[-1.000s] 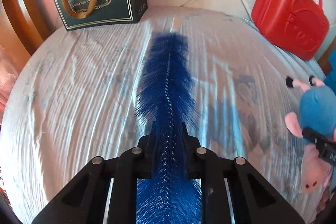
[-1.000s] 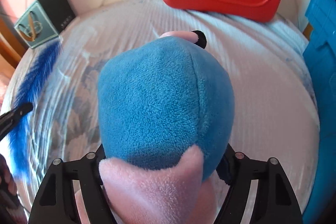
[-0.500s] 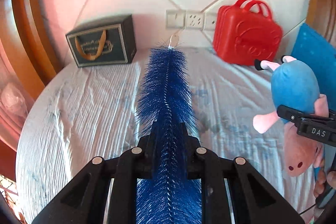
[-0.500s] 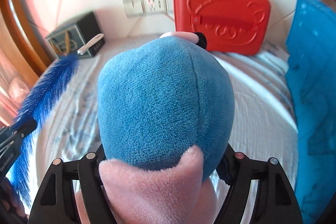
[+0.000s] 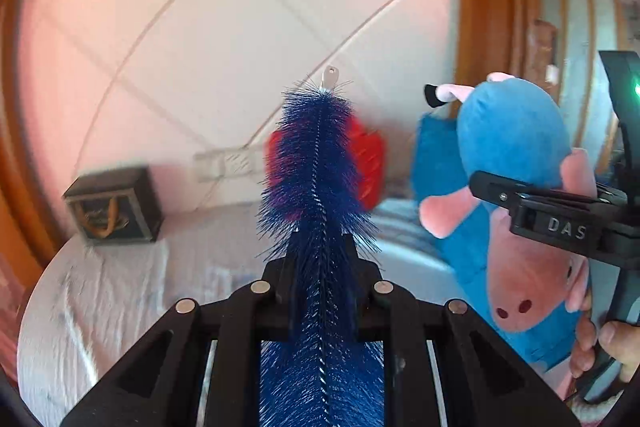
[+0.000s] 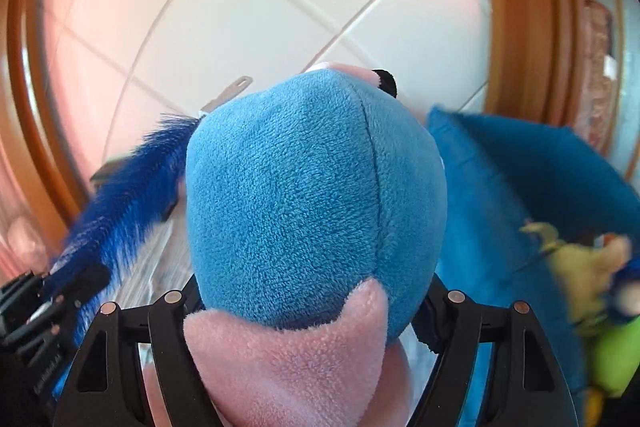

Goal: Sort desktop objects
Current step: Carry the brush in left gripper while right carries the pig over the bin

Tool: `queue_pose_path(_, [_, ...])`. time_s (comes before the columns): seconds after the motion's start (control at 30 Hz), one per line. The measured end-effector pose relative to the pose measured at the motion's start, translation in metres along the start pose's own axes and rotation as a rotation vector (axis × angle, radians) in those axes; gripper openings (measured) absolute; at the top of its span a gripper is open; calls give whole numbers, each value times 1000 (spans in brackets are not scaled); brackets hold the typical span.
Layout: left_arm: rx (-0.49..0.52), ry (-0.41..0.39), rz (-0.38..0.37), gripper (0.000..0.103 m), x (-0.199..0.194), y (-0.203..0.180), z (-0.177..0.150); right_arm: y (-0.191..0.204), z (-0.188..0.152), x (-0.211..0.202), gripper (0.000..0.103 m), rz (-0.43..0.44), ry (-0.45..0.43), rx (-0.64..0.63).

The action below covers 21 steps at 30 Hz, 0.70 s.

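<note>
My left gripper (image 5: 322, 247) is shut on a long dark-blue bristle brush (image 5: 318, 163) that points forward and up, high above the table. My right gripper (image 6: 312, 291) is shut on a blue and pink plush toy (image 6: 316, 187), which fills its view. The toy (image 5: 512, 147) and the right gripper (image 5: 560, 223) also show at the right of the left wrist view, beside the brush. The brush (image 6: 120, 203) and the left gripper (image 6: 60, 291) show at the left of the right wrist view.
A table with a white cloth (image 5: 120, 291) lies below. A dark gift box (image 5: 114, 205), a wall socket (image 5: 228, 163) and a red case (image 5: 368, 163) stand at its back. A blue fabric bin (image 6: 520, 195) with yellow-green toys (image 6: 592, 275) is at the right.
Both grippers have risen and tilted up with their loads. The table has dropped low in view and the wall fills the top. The blue bin with toys has come into the right wrist view.
</note>
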<state>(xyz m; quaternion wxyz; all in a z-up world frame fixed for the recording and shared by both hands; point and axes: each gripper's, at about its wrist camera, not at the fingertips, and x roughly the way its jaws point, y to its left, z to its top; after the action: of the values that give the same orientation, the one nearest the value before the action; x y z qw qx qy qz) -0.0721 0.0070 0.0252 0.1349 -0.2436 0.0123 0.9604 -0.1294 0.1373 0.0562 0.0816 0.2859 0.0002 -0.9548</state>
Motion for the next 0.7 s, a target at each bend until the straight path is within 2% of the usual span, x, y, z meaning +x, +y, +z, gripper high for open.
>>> queue_pose_path(0.17, [59, -70, -155, 17, -4, -95, 47, -80, 36, -56, 77, -107, -99, 50])
queue_pose_path(0.37, [100, -81, -327, 17, 1, -216, 77, -187, 59, -117, 78, -274, -148, 48])
queue_pose_path(0.53, [152, -20, -405, 17, 14, -304, 80, -276, 53, -136, 79, -391, -78, 45])
queue_pose_path(0.63, [220, 54, -386, 21, 31, -347, 73, -324, 35, -130, 79, -427, 3, 62])
queue_pose_path(0.7, [266, 122, -355, 31, 47, -369, 63, -358, 12, -114, 80, -430, 78, 82])
